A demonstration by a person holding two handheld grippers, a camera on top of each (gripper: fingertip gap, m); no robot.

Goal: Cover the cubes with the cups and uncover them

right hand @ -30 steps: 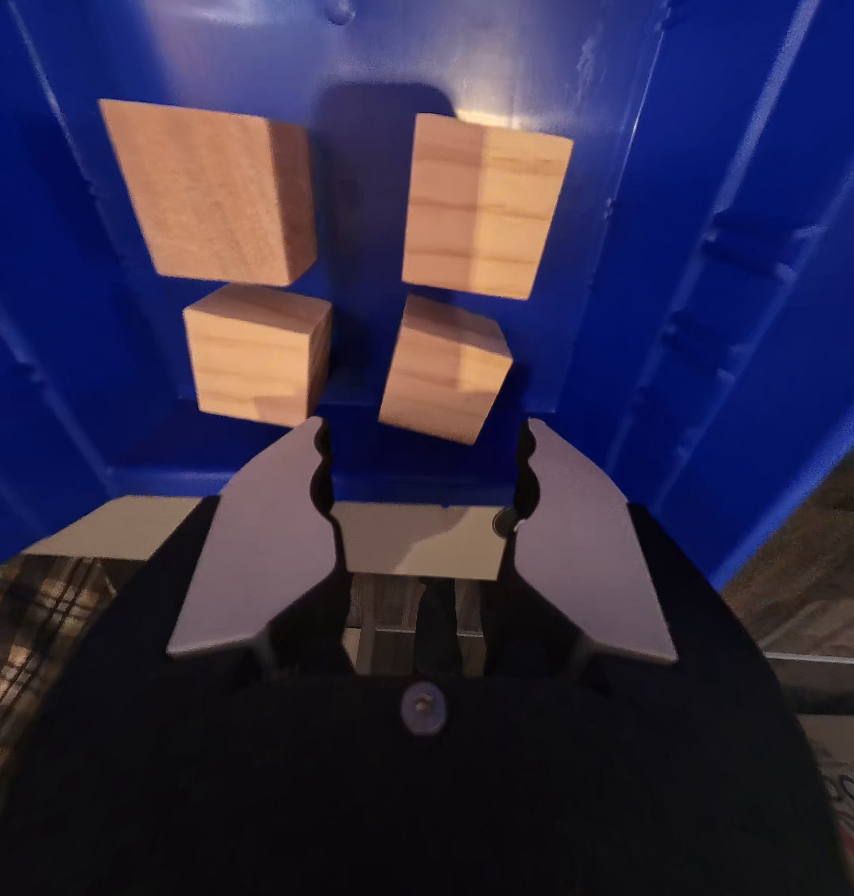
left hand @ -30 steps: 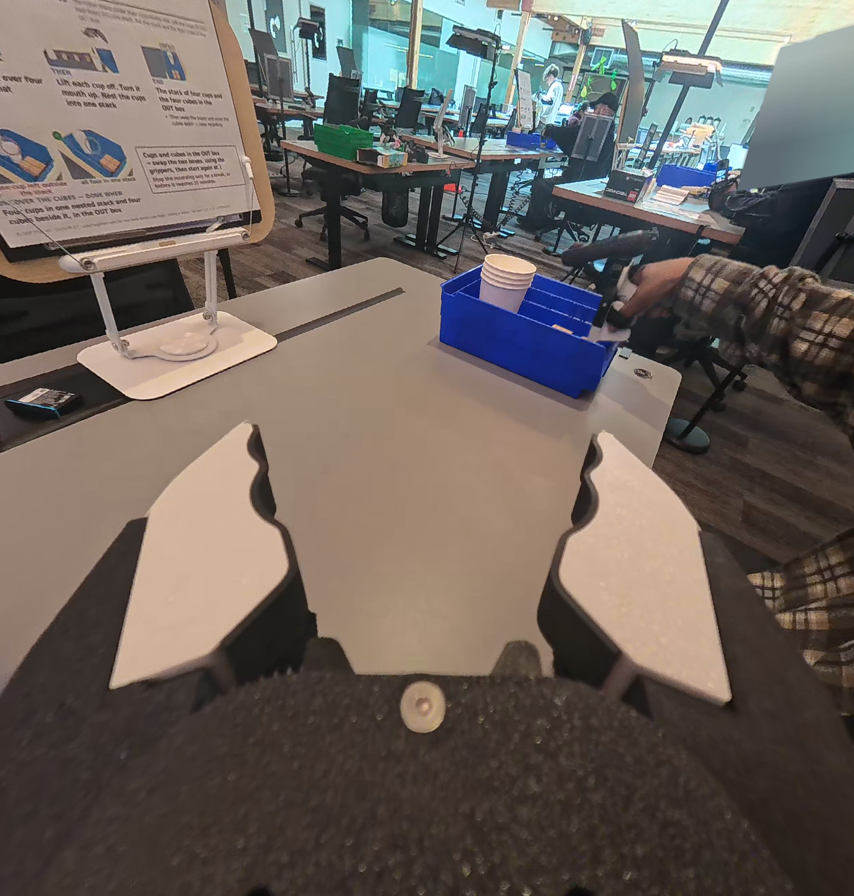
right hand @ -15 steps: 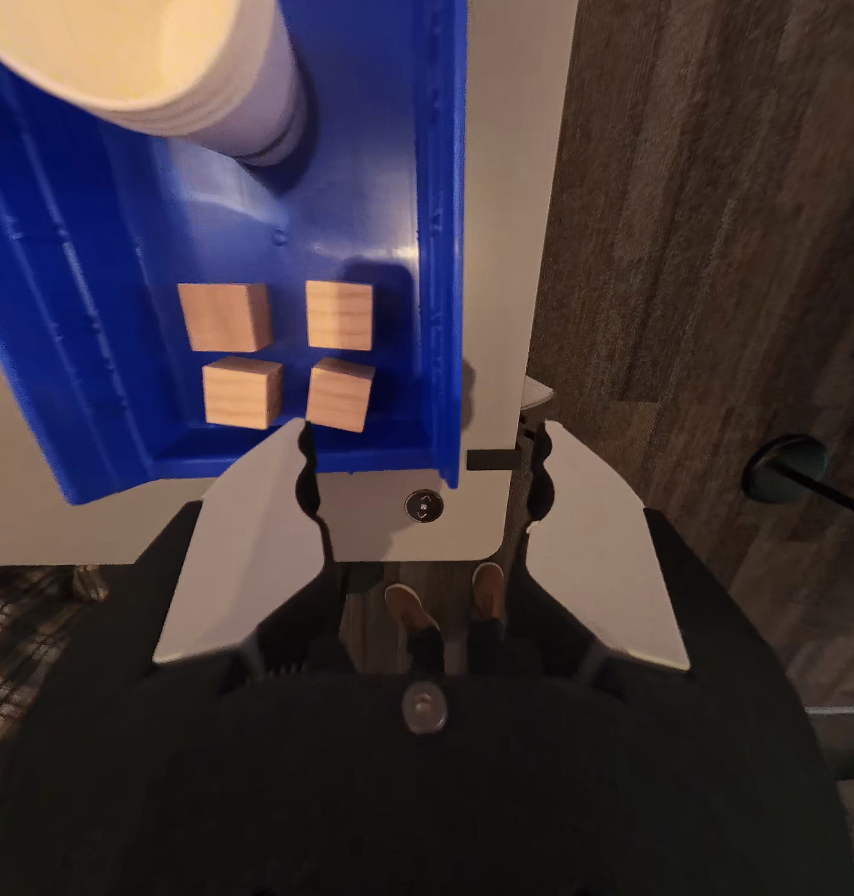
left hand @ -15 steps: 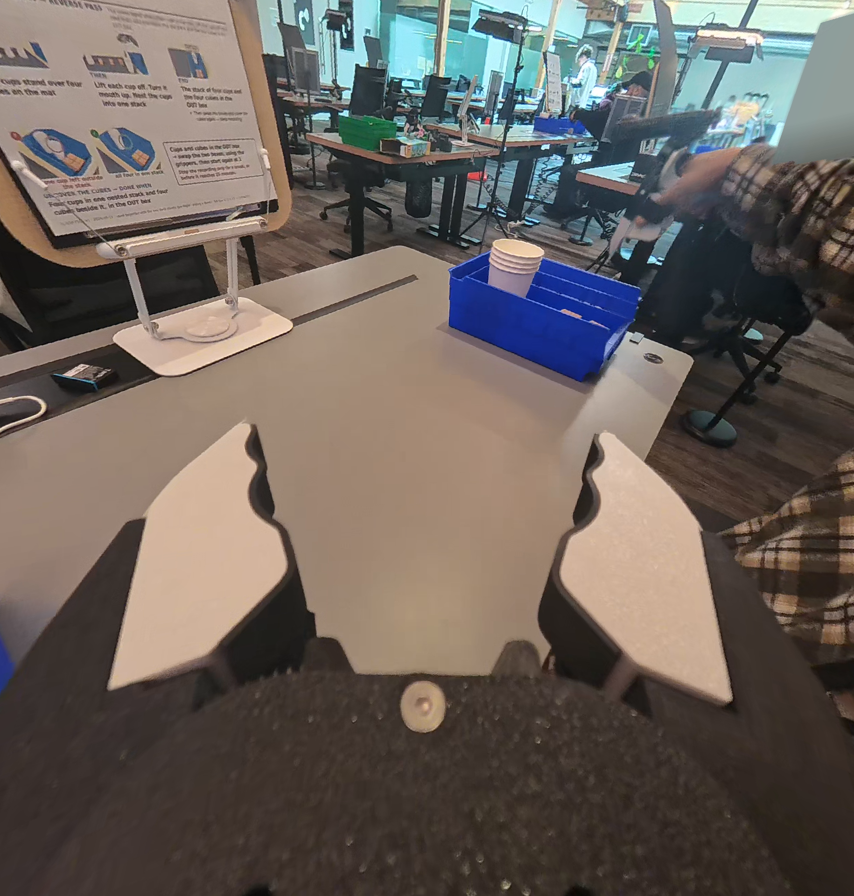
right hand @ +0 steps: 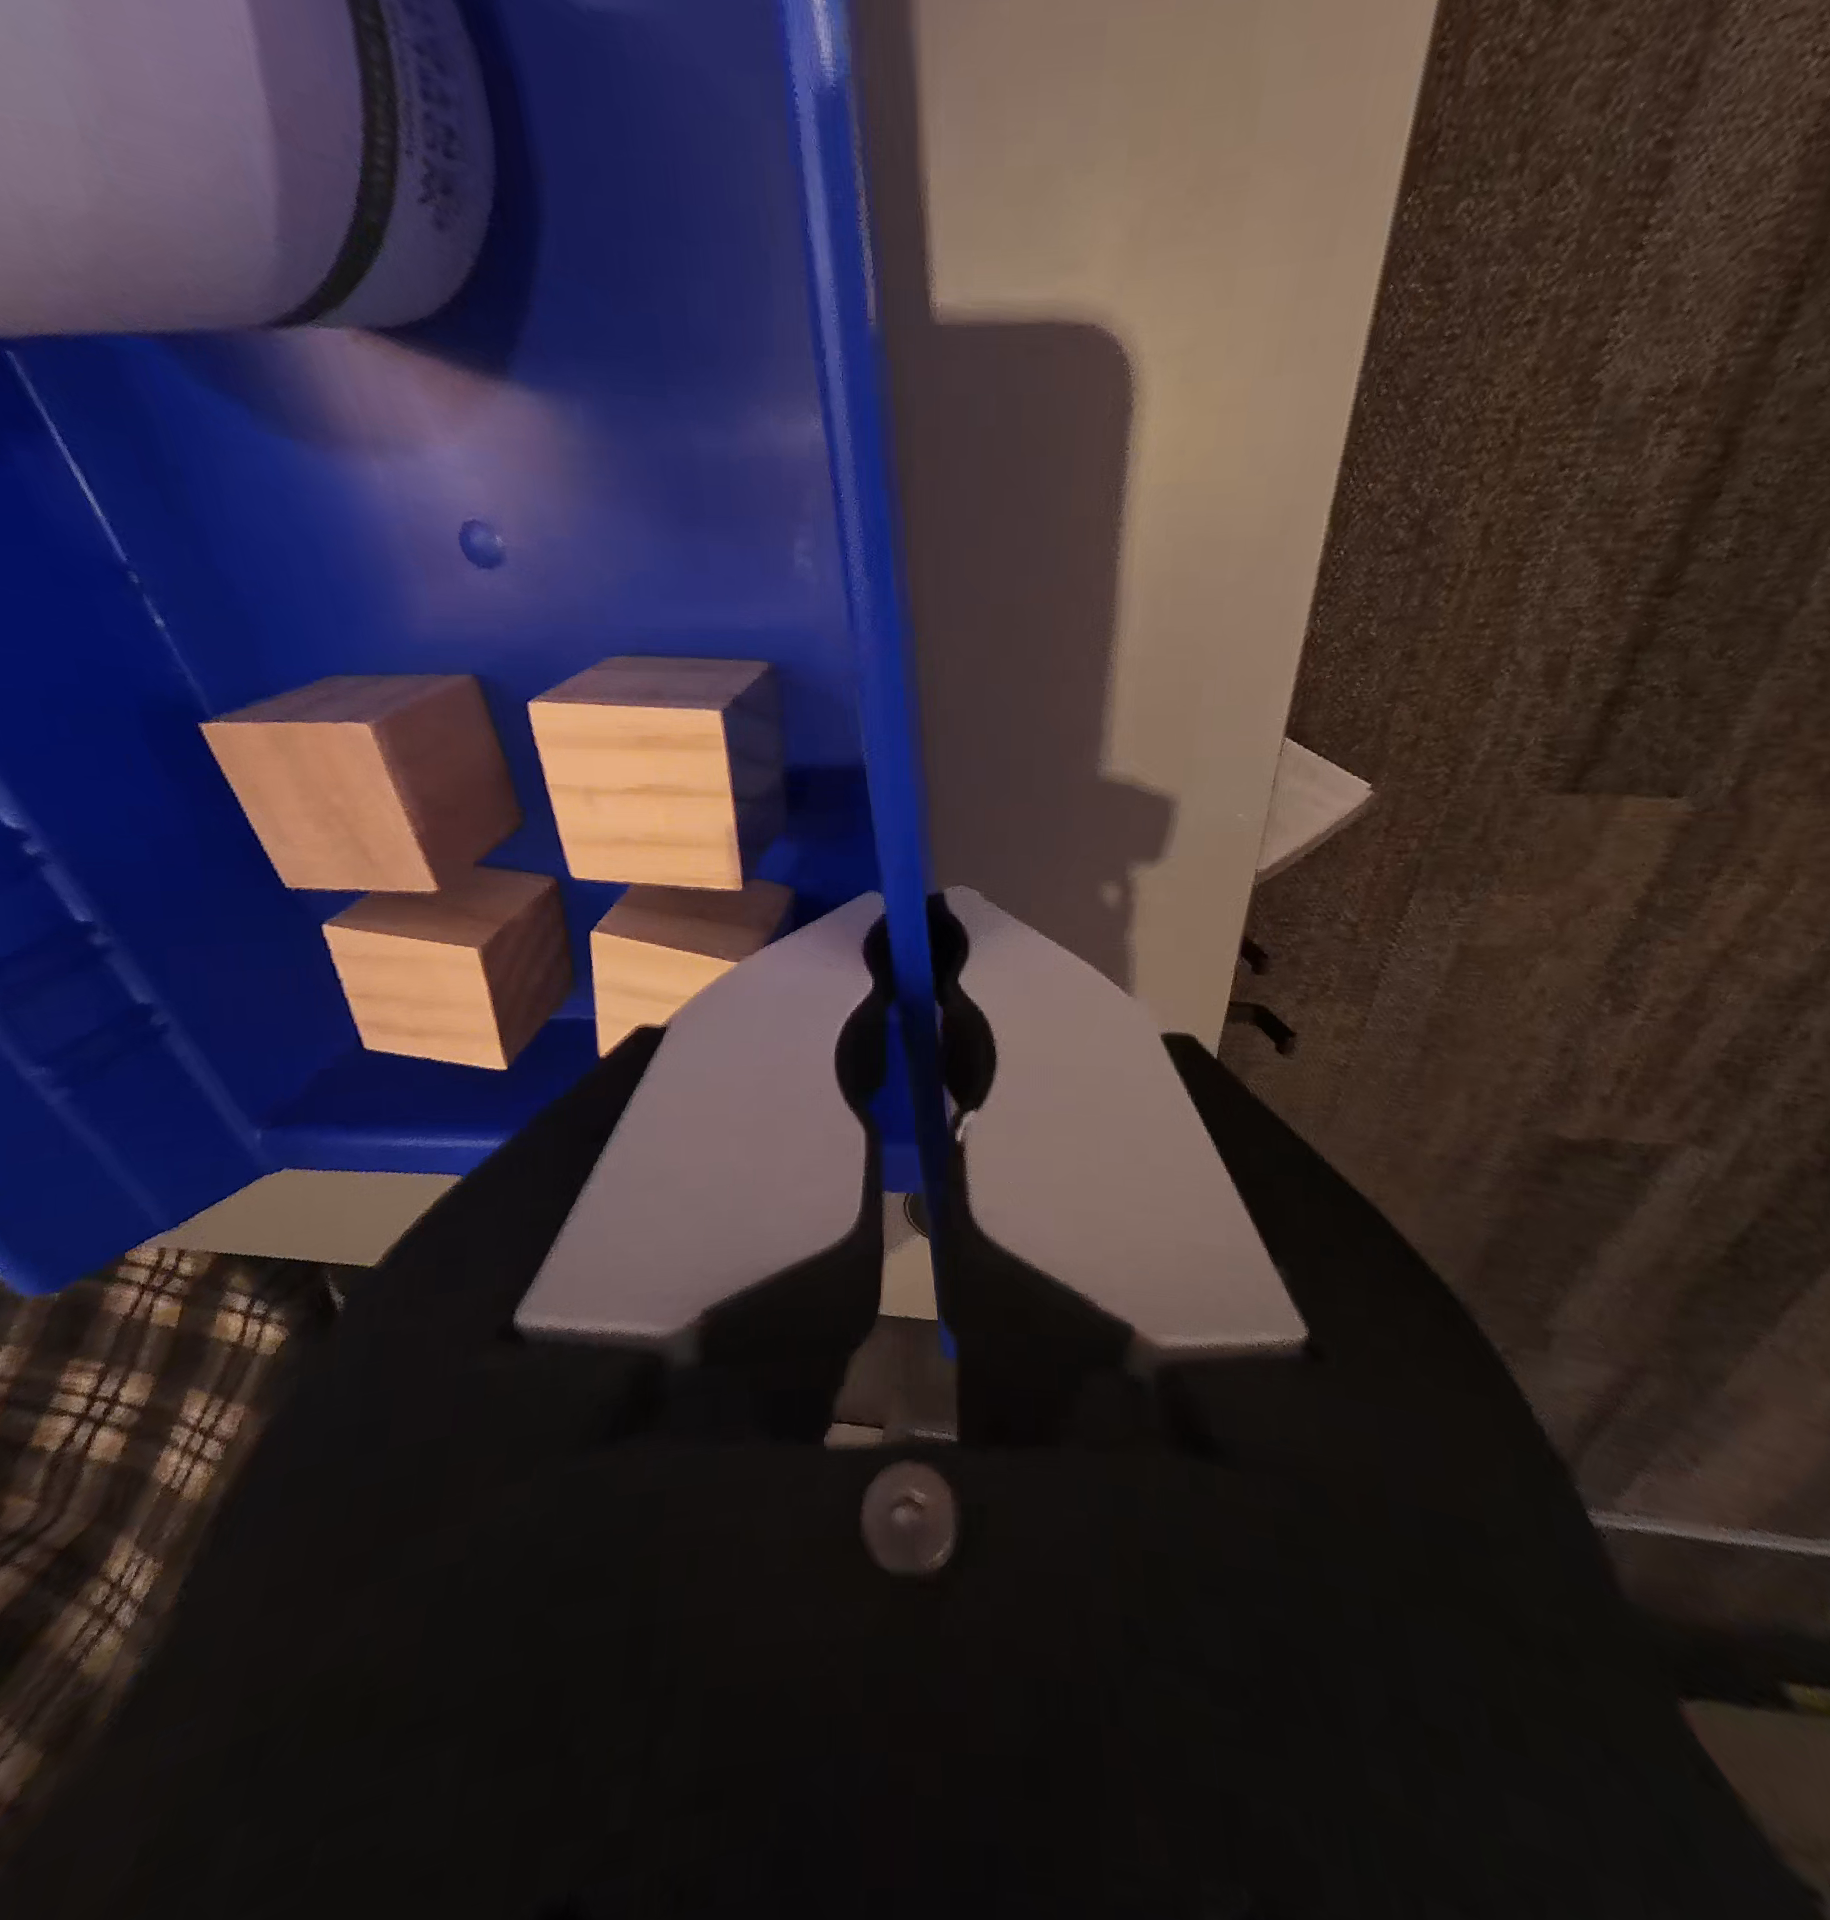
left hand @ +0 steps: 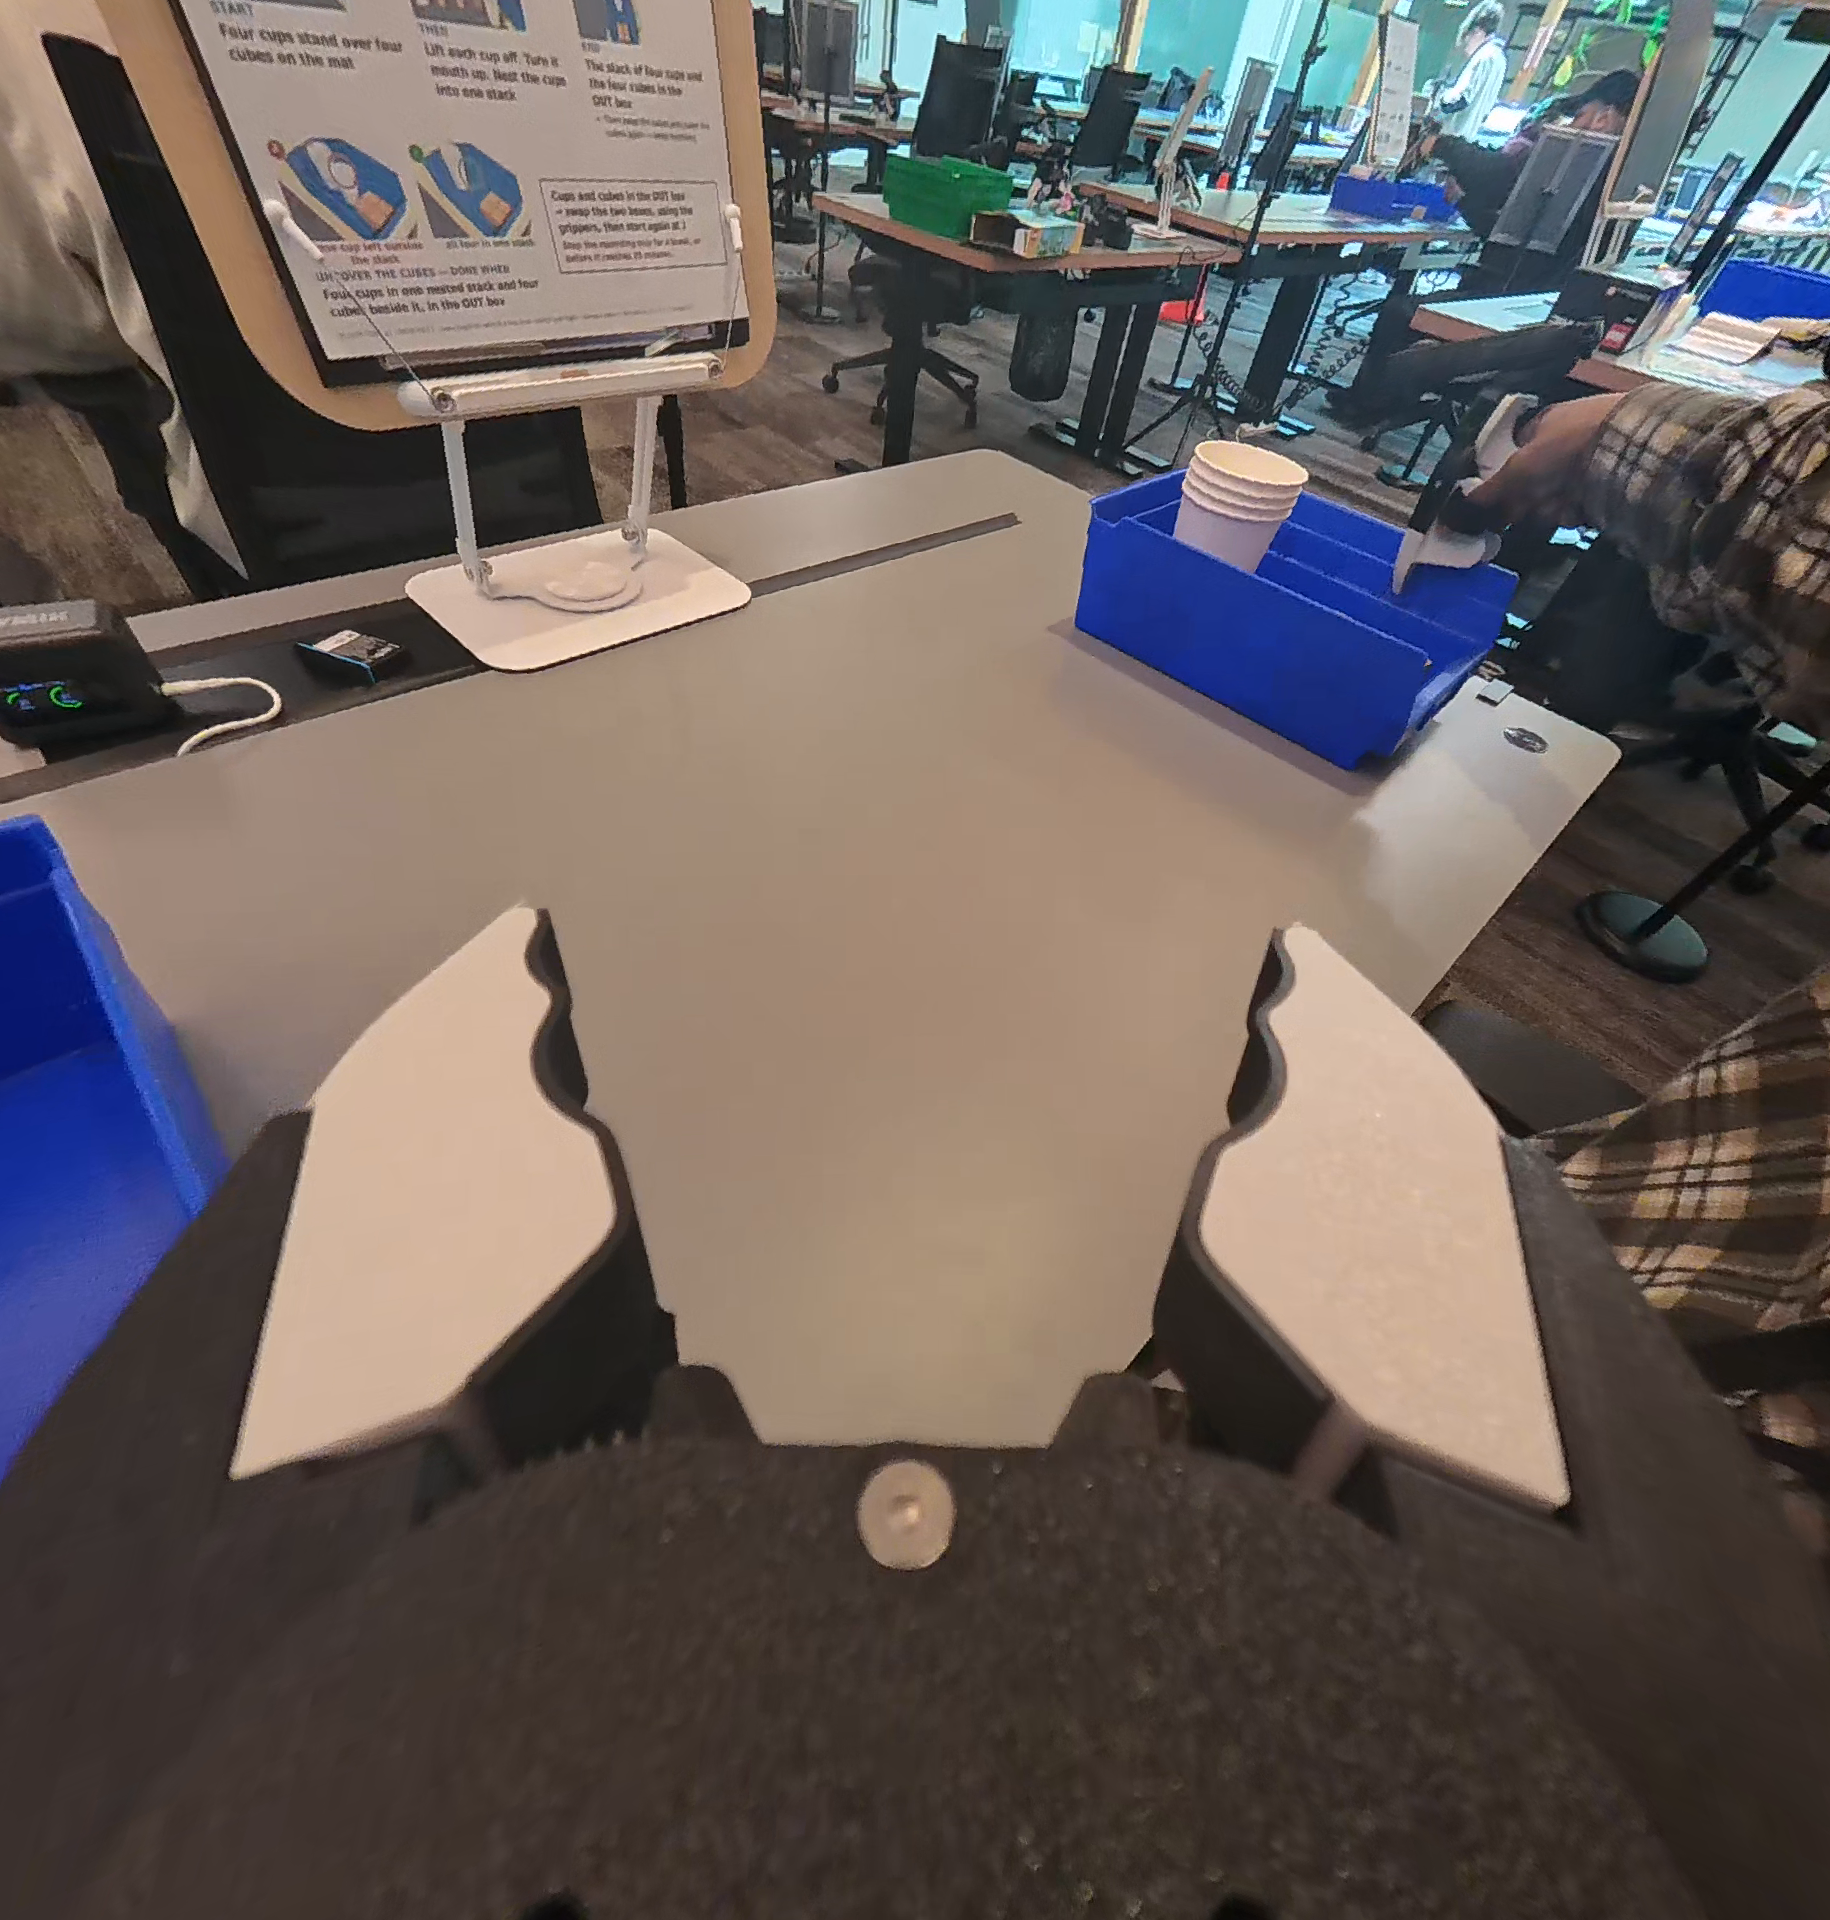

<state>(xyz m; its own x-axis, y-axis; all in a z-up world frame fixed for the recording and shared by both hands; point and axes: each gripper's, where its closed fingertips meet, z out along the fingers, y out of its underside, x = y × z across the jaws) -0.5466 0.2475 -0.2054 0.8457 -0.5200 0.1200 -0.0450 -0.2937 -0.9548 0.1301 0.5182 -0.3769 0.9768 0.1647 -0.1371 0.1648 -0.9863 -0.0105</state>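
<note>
A stack of white paper cups (left hand: 1238, 509) stands in a blue bin (left hand: 1254, 665) at the table's far right. In the right wrist view the cup stack (right hand: 163, 156) is at the top left, and several wooden cubes (right hand: 360, 779) lie close together on the bin's floor. My right gripper (right hand: 911, 904) is shut on the bin's thin side wall (right hand: 849, 416), beside the cubes. It also shows in the left wrist view (left hand: 1441, 551) at the bin's far end. My left gripper (left hand: 911, 925) is open and empty above the grey table (left hand: 890, 779).
A second blue bin (left hand: 38, 1039) sits at the left edge. An instruction board on a white stand (left hand: 475, 177) stands at the back, with a black device (left hand: 49, 675) and cable beside it. A plaid sleeve (left hand: 1742, 520) reaches in at the right. The table's edge (right hand: 1275, 520) lies just right of the bin.
My right gripper rose from just above the cubes, moved right, came down and shut on the bin's side wall. My left gripper pulled back and left, bringing the second bin into view.
</note>
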